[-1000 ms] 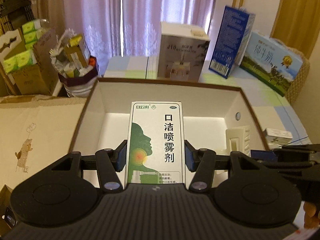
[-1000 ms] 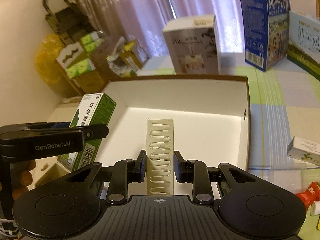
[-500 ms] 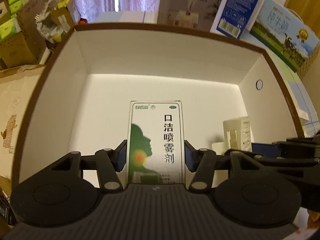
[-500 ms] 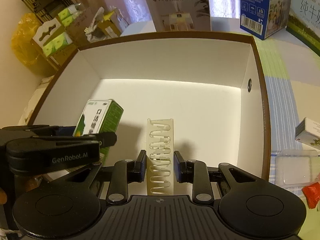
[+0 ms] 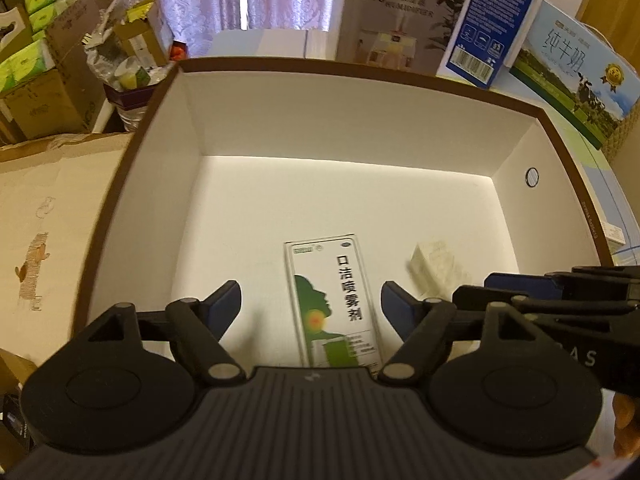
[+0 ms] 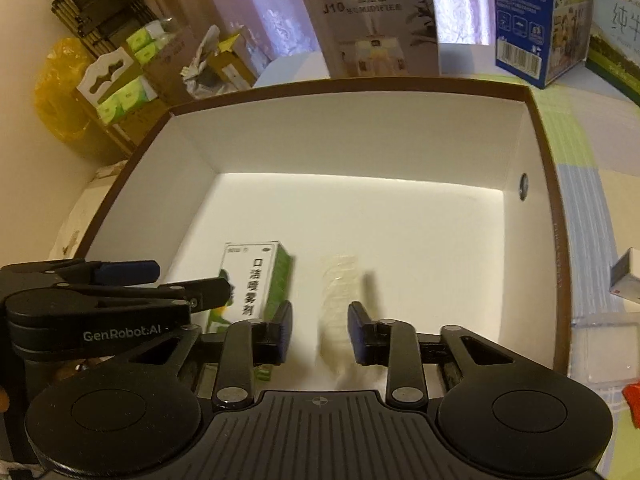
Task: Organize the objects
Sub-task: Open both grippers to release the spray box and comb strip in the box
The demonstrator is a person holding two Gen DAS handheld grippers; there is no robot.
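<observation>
Cardboard throat-spray carton point(image 5: 334, 300) and pale ribbed plastic piece point(image 6: 338, 304), both likely light and stiff, lie inside the white box point(image 5: 352, 128) between wide-spread left tongs point(image 5: 311, 304) and right tongs point(image 6: 319, 330); grip across narrow sides.

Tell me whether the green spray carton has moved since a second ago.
Yes. The green spray carton has left the left gripper, now open, and dropped onto the floor of the white box, beside the cream rack.

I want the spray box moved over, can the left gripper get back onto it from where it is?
Probably yes. The left gripper is open, with the spray box lying between its fingers on the floor of the big box, nothing over it.
</observation>
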